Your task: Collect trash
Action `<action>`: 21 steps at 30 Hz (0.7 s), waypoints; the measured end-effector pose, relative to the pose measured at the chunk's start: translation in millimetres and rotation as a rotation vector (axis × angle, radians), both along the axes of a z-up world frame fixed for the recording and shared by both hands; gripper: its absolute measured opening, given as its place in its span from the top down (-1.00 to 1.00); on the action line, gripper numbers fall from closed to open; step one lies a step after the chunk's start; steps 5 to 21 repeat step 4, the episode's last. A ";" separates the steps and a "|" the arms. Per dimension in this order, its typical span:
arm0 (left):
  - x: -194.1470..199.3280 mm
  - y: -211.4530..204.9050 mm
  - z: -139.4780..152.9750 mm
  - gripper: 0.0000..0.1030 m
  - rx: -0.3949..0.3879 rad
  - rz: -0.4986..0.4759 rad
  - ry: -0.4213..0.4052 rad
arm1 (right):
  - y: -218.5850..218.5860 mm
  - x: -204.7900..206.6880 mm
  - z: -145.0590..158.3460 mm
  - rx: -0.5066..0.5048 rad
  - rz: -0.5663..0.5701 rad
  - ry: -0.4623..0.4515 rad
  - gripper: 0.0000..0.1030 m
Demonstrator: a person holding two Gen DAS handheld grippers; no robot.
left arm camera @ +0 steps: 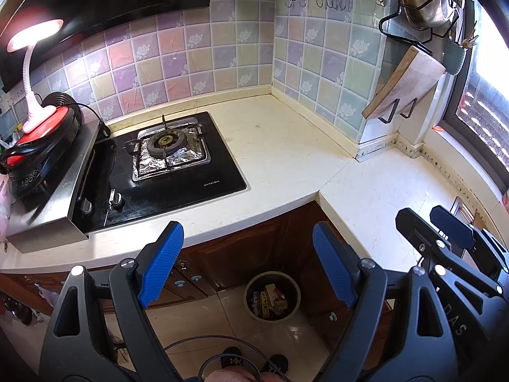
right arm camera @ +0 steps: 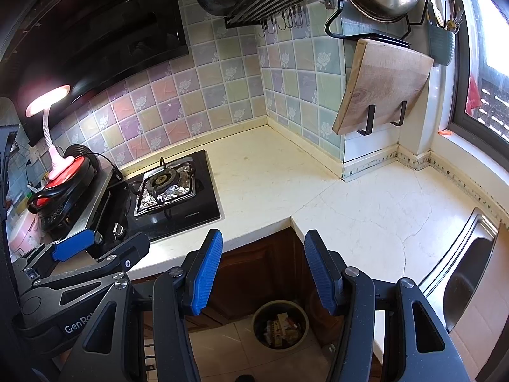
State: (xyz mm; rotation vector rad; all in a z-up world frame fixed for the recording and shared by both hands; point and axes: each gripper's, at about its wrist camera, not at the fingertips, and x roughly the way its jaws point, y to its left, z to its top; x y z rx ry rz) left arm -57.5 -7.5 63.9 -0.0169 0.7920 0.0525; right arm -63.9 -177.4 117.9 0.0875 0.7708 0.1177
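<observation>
The left gripper (left arm camera: 248,264) hung over the inner corner of the cream countertop (left arm camera: 280,146), its blue-padded jaws wide apart with nothing between them. Through that gap, far below on the tiled floor, stood a round trash bin (left arm camera: 272,296) holding wrappers and scraps of packaging; it sat against the brown wooden cabinet doors (left arm camera: 241,254). The right gripper (right arm camera: 262,270) was held alongside, its jaws also apart and empty, though set somewhat narrower than the left pair. The same bin showed between and below its fingertips in the right wrist view.

Beyond the left jaw of each gripper lay a black glass gas hob (left arm camera: 178,165), its burner (left arm camera: 165,143) ringed with crumpled foil. Farther left of that, a pink desk lamp (left arm camera: 31,73), lit, stood on a red-and-black appliance (left arm camera: 41,140). Ahead of the jaws the countertop surface was bare up to the pastel flowered wall tiles (left arm camera: 191,63). Beyond the right jaw a wooden cutting board (right arm camera: 381,86) leaned in a wire rack on the wall, and a steel sink (right arm camera: 467,270) lay at the far right, near the window.
</observation>
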 end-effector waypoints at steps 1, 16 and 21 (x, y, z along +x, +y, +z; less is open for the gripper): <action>-0.7 -0.5 -0.5 -0.59 0.000 0.000 0.000 | -0.7 0.5 0.5 -0.001 0.003 -0.002 -0.06; -1.1 -1.2 -0.7 -0.59 0.000 0.000 0.001 | -1.1 0.7 0.5 -0.001 0.002 -0.001 -0.06; -1.1 -1.2 -0.7 -0.59 0.000 0.000 0.001 | -1.1 0.7 0.5 -0.001 0.002 -0.001 -0.06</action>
